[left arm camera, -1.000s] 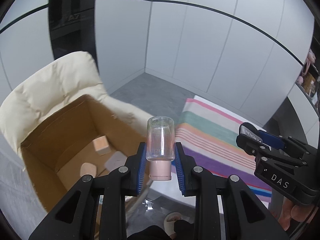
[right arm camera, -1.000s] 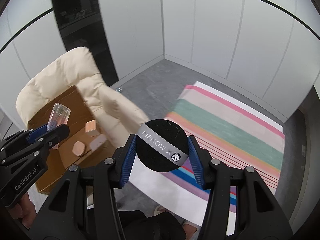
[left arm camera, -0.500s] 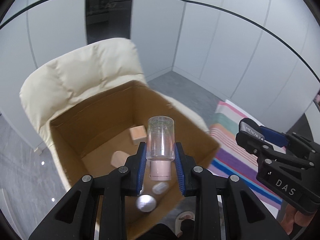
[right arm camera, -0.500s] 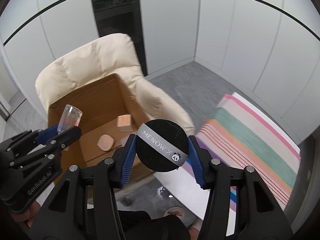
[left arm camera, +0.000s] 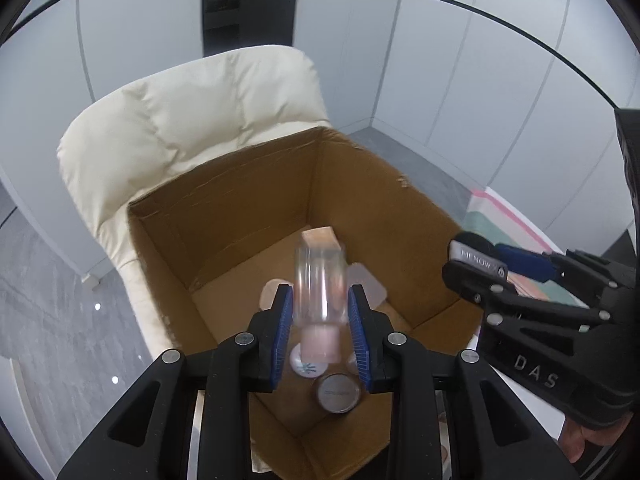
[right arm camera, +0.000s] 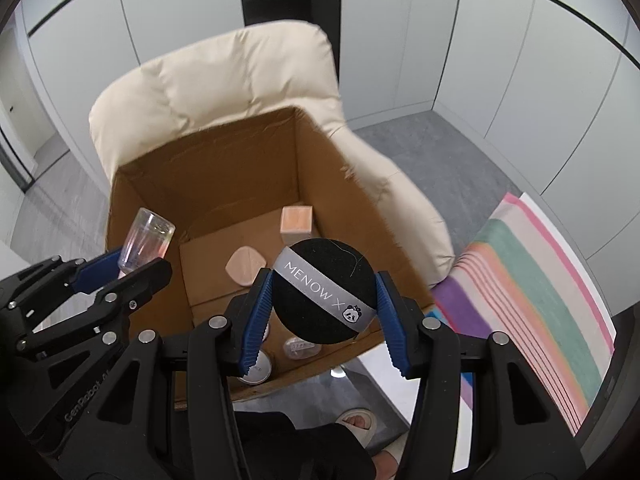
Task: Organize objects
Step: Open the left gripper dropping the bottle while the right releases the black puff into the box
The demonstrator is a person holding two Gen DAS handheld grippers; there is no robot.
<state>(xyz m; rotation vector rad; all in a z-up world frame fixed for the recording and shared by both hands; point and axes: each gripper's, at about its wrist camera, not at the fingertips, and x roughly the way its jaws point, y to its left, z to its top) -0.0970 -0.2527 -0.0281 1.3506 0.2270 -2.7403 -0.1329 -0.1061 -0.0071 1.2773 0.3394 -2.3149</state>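
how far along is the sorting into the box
Partly done: the brown cardboard box on the cream chair already holds a peach cube, a flat pink sponge and a round silver-lidded jar. In hand: the left gripper grips a clear bottle with a pink cap over the box; the right gripper holds a black round puff. Both remain to be dropped in.

Cream armchair (left arm camera: 192,120), striped rug (right arm camera: 532,280)

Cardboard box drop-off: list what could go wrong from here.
1. The clear bottle hangs high above the cardboard box floor in the left tongs; released now, it could strike the silver-lidded jar beneath.
2. The black puff in the right tongs sits near the box's front edge; it might land outside.
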